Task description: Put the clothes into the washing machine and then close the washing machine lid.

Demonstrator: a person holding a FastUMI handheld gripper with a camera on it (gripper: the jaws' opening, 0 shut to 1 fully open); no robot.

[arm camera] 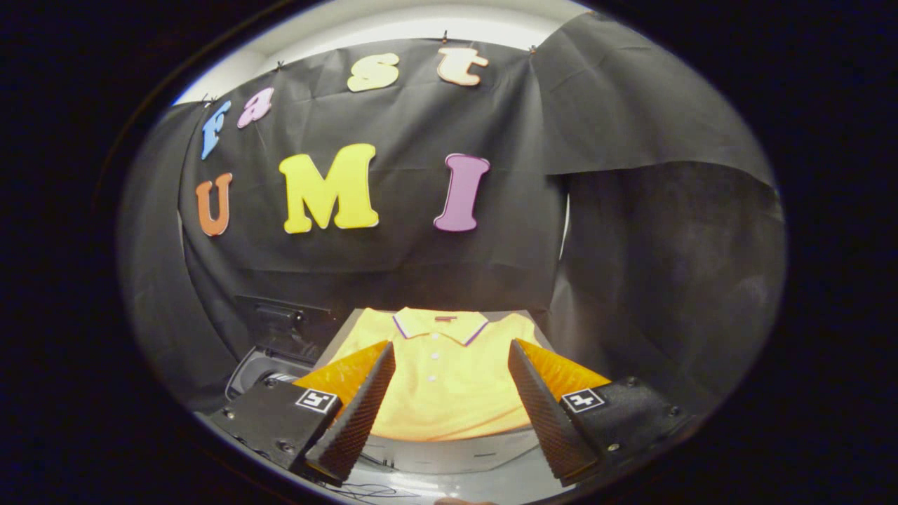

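— Cloth like that yellow polo shirt [449, 379] will be light and limp, I'd judge. It lies flat, collar away from us, in the lower middle of the frame on a pale surface [449, 456]. Where would you take it?

— At a bunched fold near the hem or mid-chest. A pinch of the flat cloth may only slide, and the rest will droop and trail.

— And the gripper [449, 361]?

— Fingers spread wide, nothing between them but the view of the shirt; they hold and touch nothing.

— The washing machine [270, 358]?

— That dark shape at lower left, beside the shirt, looks like it, lid apparently up, though it is too dim to be sure.
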